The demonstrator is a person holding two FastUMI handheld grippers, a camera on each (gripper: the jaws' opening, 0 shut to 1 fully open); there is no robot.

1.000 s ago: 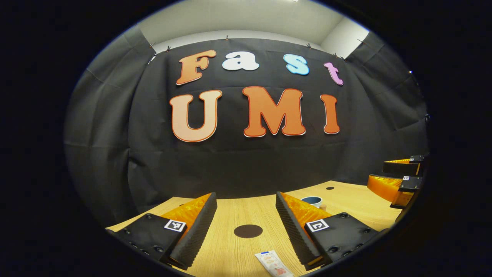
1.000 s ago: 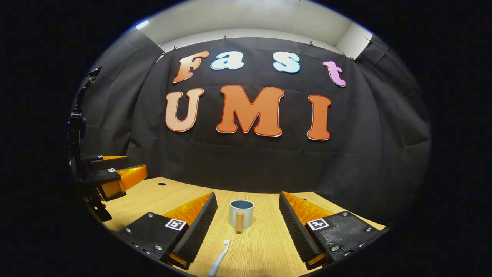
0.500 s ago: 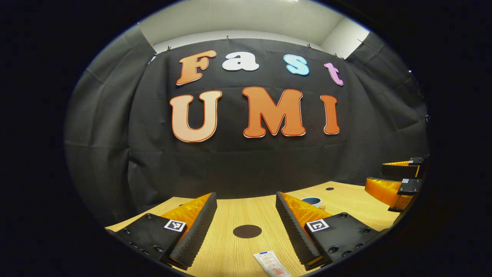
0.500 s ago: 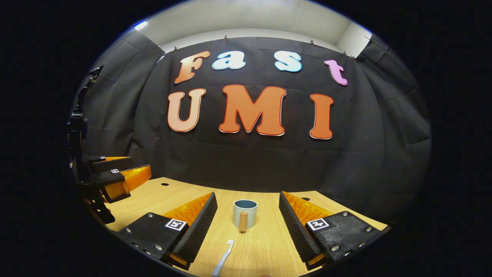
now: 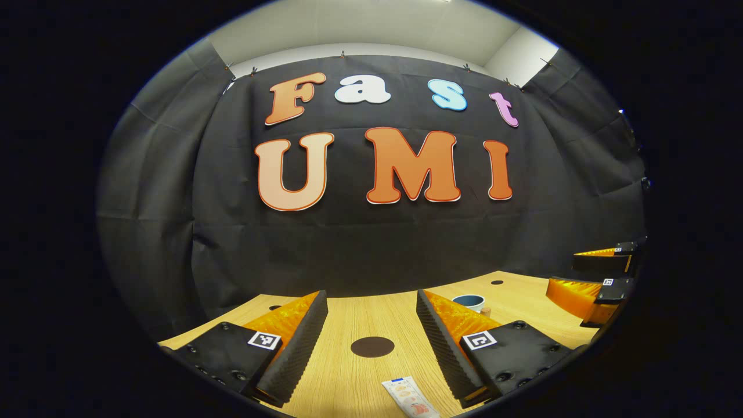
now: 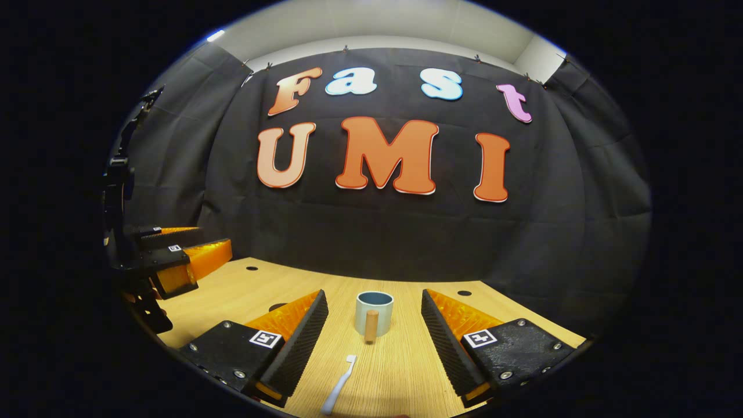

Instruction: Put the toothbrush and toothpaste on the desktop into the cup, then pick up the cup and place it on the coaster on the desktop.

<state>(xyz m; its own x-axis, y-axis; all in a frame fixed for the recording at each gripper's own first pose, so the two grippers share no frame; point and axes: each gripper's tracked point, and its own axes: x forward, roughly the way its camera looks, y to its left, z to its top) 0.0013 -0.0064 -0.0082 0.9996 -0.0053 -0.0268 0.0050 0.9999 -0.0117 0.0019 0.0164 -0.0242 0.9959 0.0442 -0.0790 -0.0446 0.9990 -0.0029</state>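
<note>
Lying flat on the wooden desktop [image 6: 244,296], the white toothbrush [image 6: 338,393] rests between the spread fingers of the right gripper [image 6: 374,342], bristle end toward the cup [image 6: 374,313]. The cup stands upright farther along the same line, well apart from the brush. It is pale blue-grey with a darker interior, and a round wooden handle projects from its near side. Neither finger touches the brush or the cup; the right gripper is released and carries nothing.

The toothpaste tube [image 5: 411,398] lies flat on the desktop at the near edge of the left gripper view, between the fingers of the left gripper [image 5: 371,342] and closer to the right-hand finger. Just beyond the tube, the dark round coaster [image 5: 372,346] sits flat on the wood, centred between the fingers. The left gripper is likewise spread wide and grasps nothing.

In the left gripper view, the rim of the cup is visible past the right-hand finger, and the right gripper appears at the right edge. In the right gripper view, the left gripper appears at the left edge, above the desktop. Small dark holes [image 6: 252,269] mark the wood near the black cloth wall [image 6: 377,238].
</note>
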